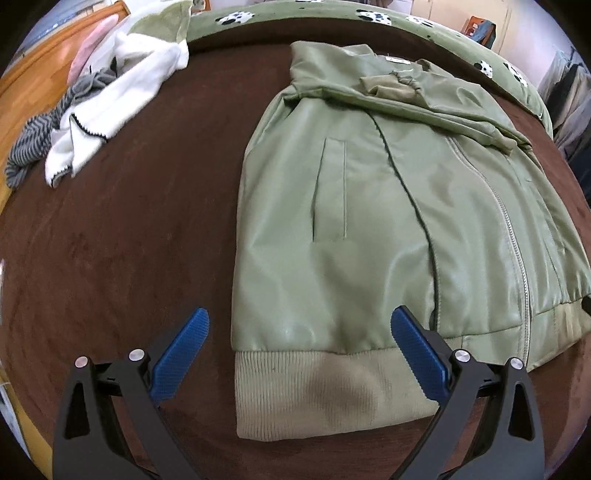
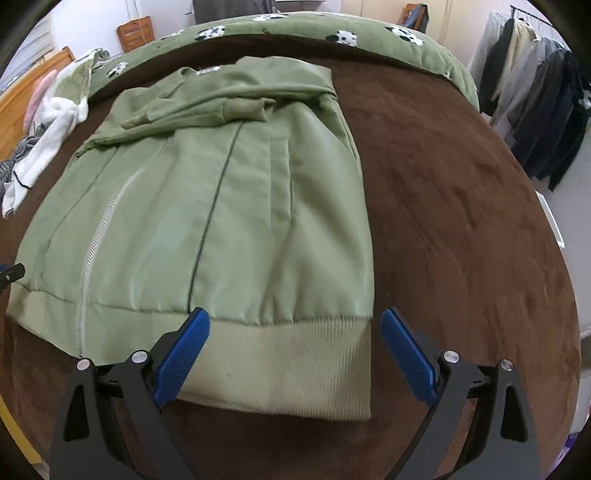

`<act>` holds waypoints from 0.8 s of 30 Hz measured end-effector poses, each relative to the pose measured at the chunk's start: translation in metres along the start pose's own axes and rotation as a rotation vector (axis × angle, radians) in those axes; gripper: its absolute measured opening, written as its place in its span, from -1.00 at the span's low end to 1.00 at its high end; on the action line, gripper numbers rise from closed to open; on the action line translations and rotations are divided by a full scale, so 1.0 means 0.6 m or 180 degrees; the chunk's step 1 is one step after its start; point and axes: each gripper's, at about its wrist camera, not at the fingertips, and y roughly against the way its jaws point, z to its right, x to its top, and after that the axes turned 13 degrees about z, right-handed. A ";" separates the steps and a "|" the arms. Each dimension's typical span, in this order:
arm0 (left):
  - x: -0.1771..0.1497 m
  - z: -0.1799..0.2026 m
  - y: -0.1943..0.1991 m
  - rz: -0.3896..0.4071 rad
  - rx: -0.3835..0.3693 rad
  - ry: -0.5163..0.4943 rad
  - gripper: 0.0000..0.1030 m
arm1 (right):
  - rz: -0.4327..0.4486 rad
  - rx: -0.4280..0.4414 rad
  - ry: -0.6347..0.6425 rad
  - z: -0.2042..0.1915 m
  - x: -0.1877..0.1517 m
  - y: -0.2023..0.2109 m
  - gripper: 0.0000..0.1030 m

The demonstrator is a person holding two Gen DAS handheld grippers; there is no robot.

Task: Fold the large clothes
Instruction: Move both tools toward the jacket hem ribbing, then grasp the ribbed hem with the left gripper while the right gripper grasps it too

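Two hand-held grippers hover low over the near end of a green jacket (image 1: pixel 369 206) that lies flat, front up and zipped, on a brown bed cover (image 1: pixel 129 240). Both sleeves are folded across the chest near the collar, so the sleeve step looks done; the step in hand appears to be taking the ribbed hem (image 1: pixel 325 391) at its two corners to fold the lower body up toward the collar. The left hand-held gripper (image 1: pixel 300 358) points forward along the bed with its blue jaws spread wide, empty, straddling the hem's left corner: one jaw sits over bare cover, the other over the ribbing. The right hand-held gripper (image 2: pixel 295 356) mirrors it at the hem's right corner, jaws equally wide and holding nothing. Whether any jaw touches the cloth cannot be told. The next move likely calls for both to lower, close on the ribbing through all layers at matching spots, then lift together evenly so the smooth, slippery-looking shell does not slide askew. A heap of white and striped clothes (image 1: pixel 85 110) lies well apart at the far left, and a green quilt (image 2: pixel 295 33) borders the far edge.
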 end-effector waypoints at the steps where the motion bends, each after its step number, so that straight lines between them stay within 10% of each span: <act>1: -0.003 -0.003 -0.003 -0.0021 -0.0022 0.0014 0.88 | -0.0014 -0.0013 -0.0034 0.003 -0.004 -0.001 0.80; 17: -0.050 -0.029 -0.050 -0.0404 -0.0308 0.0301 0.89 | -0.0363 0.0014 -0.0249 0.034 -0.034 -0.060 0.80; 24: -0.047 -0.021 -0.046 -0.0434 -0.0412 0.0294 0.59 | -0.0403 0.0123 -0.0066 0.010 -0.033 -0.054 0.12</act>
